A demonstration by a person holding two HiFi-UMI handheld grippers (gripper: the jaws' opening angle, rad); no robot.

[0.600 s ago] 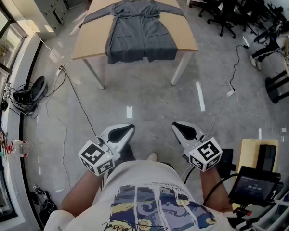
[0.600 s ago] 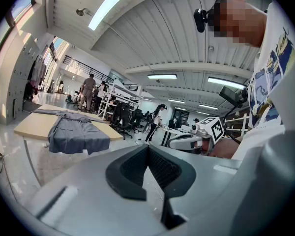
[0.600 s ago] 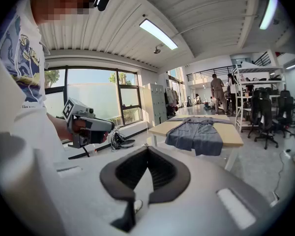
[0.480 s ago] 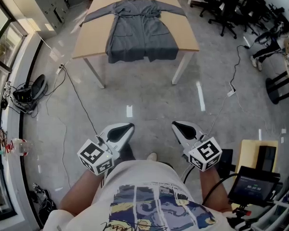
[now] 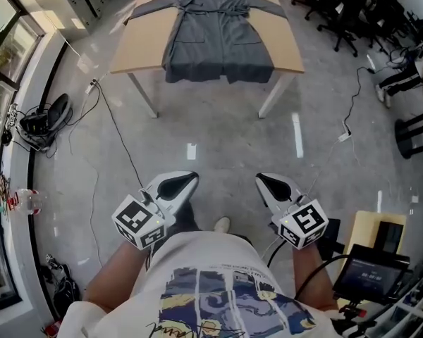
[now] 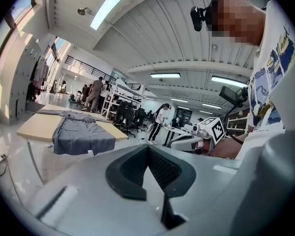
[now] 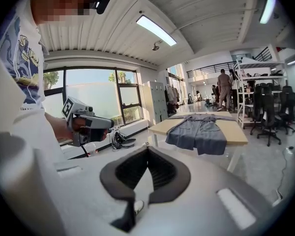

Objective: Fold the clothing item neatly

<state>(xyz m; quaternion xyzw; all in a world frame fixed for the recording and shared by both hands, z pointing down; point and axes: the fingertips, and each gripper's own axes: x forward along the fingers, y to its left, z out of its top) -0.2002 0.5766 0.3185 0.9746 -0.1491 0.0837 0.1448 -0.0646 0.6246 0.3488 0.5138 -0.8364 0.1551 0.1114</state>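
1. The grey robe (image 5: 218, 37) lay flat and fully spread on the desk (image 5: 137, 48), front up. Its sleeves stretched out to either side and its hem hung a little over the near edge. I saw no fold in it anywhere.
2. I stood well apart from the desk, with a stretch of floor (image 5: 218, 139) between me and it, so the cloth was out of reach.
3. My left tool (image 5: 185, 178) was clenched with nothing between its jaws. Its own view showed the dark pads meeting at their tips, with only the room beyond.
4. My right tool (image 5: 262, 180) was clenched the same way and empty. It was held in front of my body beside the left one, and both aimed toward the desk.
5. By my judgement the task had not begun: no sleeve was brought in, no side turned over, and the length not halved.
6. As I judged it, all of the work was left. I had to walk up to the desk, release both tools, take hold of the cloth and make every fold.
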